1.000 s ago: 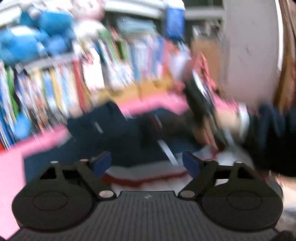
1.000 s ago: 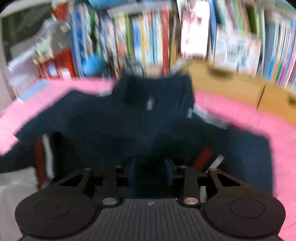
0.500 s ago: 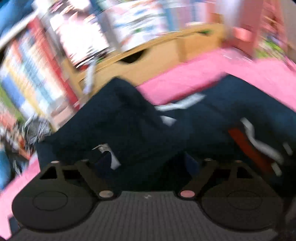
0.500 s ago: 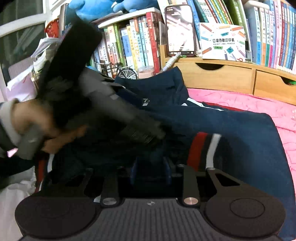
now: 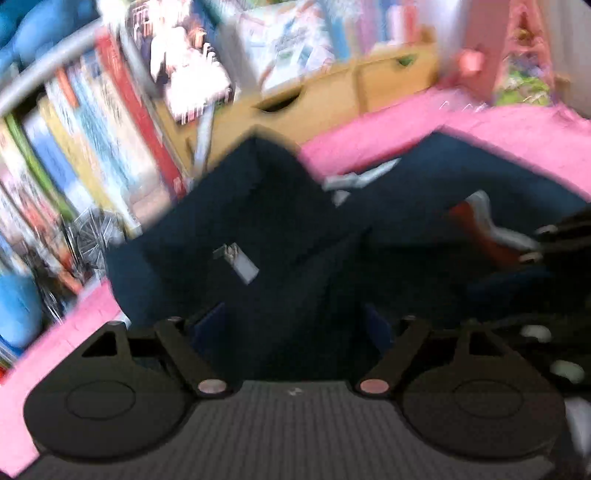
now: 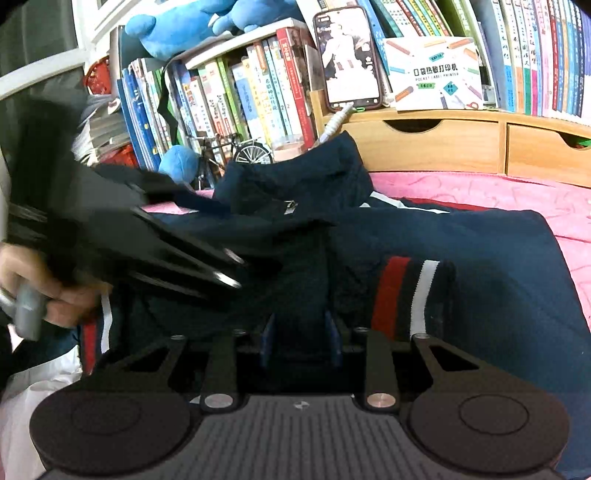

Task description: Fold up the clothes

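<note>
Right wrist view showed a navy blue jacket [image 6: 461, 251] with red and white stripe bands spread across a pink bedspread [image 6: 498, 192], its collar propped up toward twelve o'clock against a wooden drawer unit [image 6: 443, 147]. The right claw [image 6: 299, 332] sat at six o'clock with its blue-padded fingers drawn close together on a fold of the navy cloth, so it had hold of the jacket near a striped cuff [image 6: 406, 291] lying just at its two o'clock. At nine o'clock the left claw [image 6: 229, 273] reached in low over the jacket, carried by a person's hand [image 6: 55, 295] at the frame's edge; its dark fingers stood well apart, and whether they touched the cloth I could not tell through the blur. Behind, at twelve o'clock, a row of colourful books [image 6: 240, 92] filled the shelf, with a phone [image 6: 347, 59] leaning upright on the drawer unit and blue plush toys [image 6: 192, 26] on top.

Left wrist view was smeared with motion. The left claw [image 5: 291, 328] hung wide open over the navy jacket [image 5: 258, 229], with dark cloth lying between its fingers but nothing visibly pinched. A small white label [image 5: 240, 262] showed at twelve o'clock, and the pink bedspread [image 5: 369, 147] ran beyond it at one o'clock.
</note>
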A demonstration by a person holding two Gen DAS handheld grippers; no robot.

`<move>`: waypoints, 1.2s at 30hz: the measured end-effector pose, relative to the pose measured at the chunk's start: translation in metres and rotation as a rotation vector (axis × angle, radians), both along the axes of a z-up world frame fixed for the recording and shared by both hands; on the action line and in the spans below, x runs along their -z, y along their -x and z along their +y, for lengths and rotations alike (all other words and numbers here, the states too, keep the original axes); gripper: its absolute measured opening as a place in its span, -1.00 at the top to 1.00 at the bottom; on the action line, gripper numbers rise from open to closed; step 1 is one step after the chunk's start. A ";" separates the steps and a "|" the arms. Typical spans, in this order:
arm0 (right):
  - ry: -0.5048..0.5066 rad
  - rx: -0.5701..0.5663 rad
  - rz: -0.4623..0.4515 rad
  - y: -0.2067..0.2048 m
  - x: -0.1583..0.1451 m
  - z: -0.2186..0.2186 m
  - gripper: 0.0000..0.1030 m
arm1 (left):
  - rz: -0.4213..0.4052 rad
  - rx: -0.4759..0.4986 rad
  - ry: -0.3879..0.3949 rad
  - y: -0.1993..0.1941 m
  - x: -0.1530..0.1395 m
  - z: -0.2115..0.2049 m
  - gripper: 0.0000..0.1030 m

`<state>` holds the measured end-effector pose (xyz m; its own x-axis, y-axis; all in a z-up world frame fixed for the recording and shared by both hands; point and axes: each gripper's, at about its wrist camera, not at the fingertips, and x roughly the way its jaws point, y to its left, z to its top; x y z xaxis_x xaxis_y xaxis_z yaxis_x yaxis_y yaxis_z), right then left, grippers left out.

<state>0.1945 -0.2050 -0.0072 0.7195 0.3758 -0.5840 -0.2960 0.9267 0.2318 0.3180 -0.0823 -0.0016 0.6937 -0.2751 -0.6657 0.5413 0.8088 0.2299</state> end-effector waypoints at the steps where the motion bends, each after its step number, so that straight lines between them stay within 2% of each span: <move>1: 0.004 0.001 -0.001 0.000 0.000 0.001 0.40 | 0.022 -0.049 0.019 -0.011 0.000 -0.001 -0.78; 3: 0.008 0.001 -0.001 -0.001 0.000 0.001 0.39 | 0.057 -0.126 0.054 -0.026 -0.005 0.000 -0.76; 5: 0.007 0.000 -0.001 -0.001 0.000 0.001 0.39 | 0.054 -0.150 0.089 -0.025 -0.015 0.005 -0.63; 6: 0.006 0.000 -0.001 0.000 0.000 0.001 0.39 | 0.034 -0.127 0.109 -0.017 -0.021 0.008 -0.56; 8: 0.007 -0.002 -0.002 0.000 0.000 0.001 0.37 | -0.004 -0.055 0.148 0.001 -0.031 0.015 -0.57; 10: 0.012 -0.006 -0.004 0.001 0.000 0.002 0.35 | 0.002 0.030 0.155 0.012 -0.035 0.010 -0.59; 12: 0.022 -0.010 -0.008 0.001 0.000 0.004 0.30 | -0.010 0.070 0.073 0.015 -0.023 -0.008 -0.59; 14: 0.037 -0.014 -0.011 0.002 0.000 0.007 0.27 | -0.006 0.043 -0.027 0.004 0.001 -0.034 -0.65; 16: 0.053 -0.014 -0.015 0.003 0.000 0.009 0.25 | 0.013 -0.038 0.029 -0.015 0.009 -0.041 -0.79; 17: 0.059 -0.015 -0.017 0.003 0.000 0.010 0.24 | 0.064 -0.091 0.081 -0.025 0.008 -0.038 -0.79; 18: 0.063 -0.017 -0.018 0.003 0.000 0.011 0.21 | 0.104 -0.132 0.118 -0.033 0.005 -0.034 -0.77; 20: 0.065 -0.026 -0.019 0.003 0.000 0.011 0.13 | 0.102 -0.161 0.165 -0.033 -0.007 -0.023 -0.56; 25: 0.081 -0.063 -0.026 0.004 0.002 0.018 -0.14 | -0.058 -0.163 0.160 0.022 -0.037 0.049 -0.62; 27: 0.103 -0.094 -0.030 0.004 0.003 0.024 -0.41 | -0.111 -0.174 0.146 0.053 -0.043 0.082 -0.71; 28: 0.114 -0.110 -0.031 0.004 0.003 0.028 -0.48 | -0.131 -0.178 0.144 0.070 -0.044 0.098 -0.75; 31: 0.139 -0.119 -0.027 0.005 0.001 0.032 -0.54 | -0.129 -0.196 0.166 0.116 -0.040 0.142 -0.83; 34: 0.123 -0.094 -0.031 0.017 -0.018 0.024 -0.61 | -0.104 -0.197 0.190 0.148 -0.033 0.170 -0.90; 36: 0.092 -0.073 -0.087 0.036 -0.035 0.010 -0.93 | -0.084 -0.190 0.199 0.162 -0.026 0.180 -0.91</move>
